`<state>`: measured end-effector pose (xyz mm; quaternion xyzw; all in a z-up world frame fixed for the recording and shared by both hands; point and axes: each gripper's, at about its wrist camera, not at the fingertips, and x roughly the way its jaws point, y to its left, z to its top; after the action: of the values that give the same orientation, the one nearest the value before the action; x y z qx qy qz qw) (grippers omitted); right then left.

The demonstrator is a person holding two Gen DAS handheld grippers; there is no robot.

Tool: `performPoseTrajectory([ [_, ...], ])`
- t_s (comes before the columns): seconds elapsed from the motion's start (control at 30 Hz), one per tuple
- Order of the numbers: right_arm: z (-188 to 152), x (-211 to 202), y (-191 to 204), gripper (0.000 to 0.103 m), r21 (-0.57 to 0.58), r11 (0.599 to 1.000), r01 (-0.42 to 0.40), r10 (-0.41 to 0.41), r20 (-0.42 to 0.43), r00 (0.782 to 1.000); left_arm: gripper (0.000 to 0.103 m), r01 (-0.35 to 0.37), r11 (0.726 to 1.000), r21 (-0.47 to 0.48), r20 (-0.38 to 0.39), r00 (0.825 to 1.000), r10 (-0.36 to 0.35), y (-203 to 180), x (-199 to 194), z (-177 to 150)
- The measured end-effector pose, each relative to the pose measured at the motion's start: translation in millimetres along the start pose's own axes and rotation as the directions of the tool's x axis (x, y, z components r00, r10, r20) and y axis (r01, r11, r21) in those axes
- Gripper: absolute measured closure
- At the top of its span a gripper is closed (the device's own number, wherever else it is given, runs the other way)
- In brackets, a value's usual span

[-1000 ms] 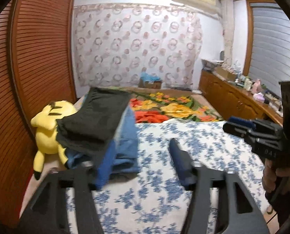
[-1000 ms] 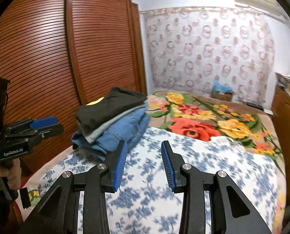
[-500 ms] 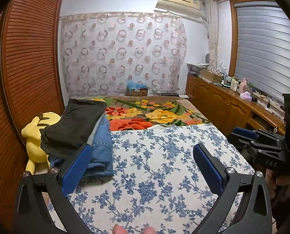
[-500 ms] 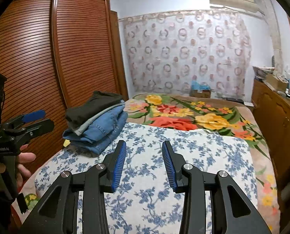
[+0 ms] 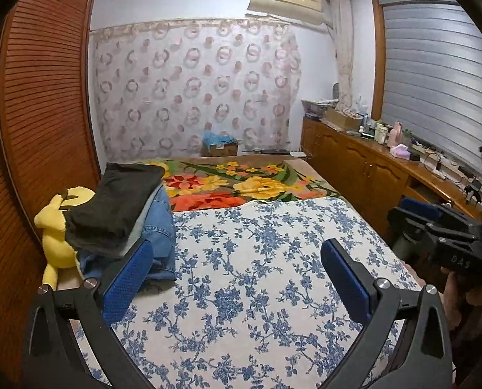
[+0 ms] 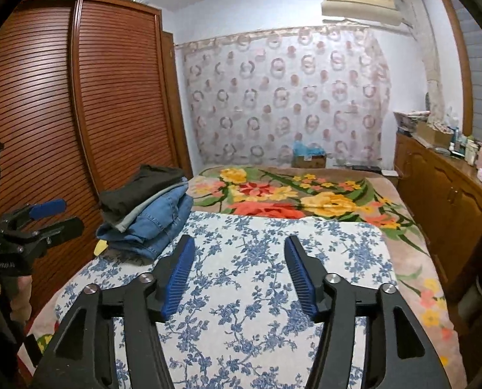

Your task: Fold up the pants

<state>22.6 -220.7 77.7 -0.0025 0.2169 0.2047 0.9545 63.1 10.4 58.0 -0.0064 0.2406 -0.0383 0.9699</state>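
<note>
1. Nearest the cameras, the left tongs [image 5: 237,275] are spread wide and hold nothing; the right tongs [image 6: 239,270] are parted to a moderate gap and are likewise empty. Both hover above the blue-flowered sheet [image 5: 257,259] that covers the near part of the bed.
2. The pants sit in a folded pile [image 5: 124,220] at the left edge of the bed, beside the wooden wardrobe [image 6: 79,113]: a dark pair on top, a grey layer under it, blue jeans at the bottom. No unfolded pair shows on the sheet, so the folding looks finished or between garments.
3. A yellow plush toy [image 5: 54,223] is wedged between the pile and the wardrobe, touching the clothes.
4. Further off lie a bright flower blanket [image 6: 305,194], then a cardboard box [image 6: 309,159] against the curtain.
5. Risk, as I judge it: the pile leans toward the bed's edge, so a reach that brushes its near corner could slide the top pair off or drag a fold open. The left tongs' blue pad is already close to the jeans.
6. Hard to tell: how many garments the pile holds, whether its far side is tidy, and anything below the bed edge. Each view cuts off the other tongs partly.
</note>
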Motion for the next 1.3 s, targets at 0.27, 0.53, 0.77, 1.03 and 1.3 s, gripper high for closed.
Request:
performPoseTrajectory([
  [0.27, -7, -26, 14, 0.026, 0.029, 0.999, 0.036, -0.037, 0.049, 0.998, 0.000, -0.025, 1.000, 0.009, 0.036, 0.999, 0.025, -6, -22, 1],
  [0.53, -17, -29, 21, 0.026, 0.031, 0.998, 0.060, -0.061, 0.055, 0.997, 0.000, -0.036, 0.999, 0.002, 0.041, 0.999, 0.036, -5, -27, -3],
  [0.77, -18, -31, 21, 0.026, 0.031, 0.996, 0.080, -0.082, 0.053, 0.995, 0.000, -0.042, 0.999, -0.002, 0.038, 0.998, 0.042, -2, -28, -3],
  [1.03, -16, -32, 18, 0.026, 0.028, 0.996, 0.083, -0.084, 0.054, 0.995, 0.000, -0.040, 0.999, -0.002, 0.038, 0.998, 0.041, -3, -28, -3],
  [1.3, -16, -32, 15, 0.026, 0.025, 0.996, 0.081, -0.083, 0.059, 0.995, 0.000, -0.042, 0.999, -0.002, 0.037, 0.998, 0.042, -2, -28, -4],
])
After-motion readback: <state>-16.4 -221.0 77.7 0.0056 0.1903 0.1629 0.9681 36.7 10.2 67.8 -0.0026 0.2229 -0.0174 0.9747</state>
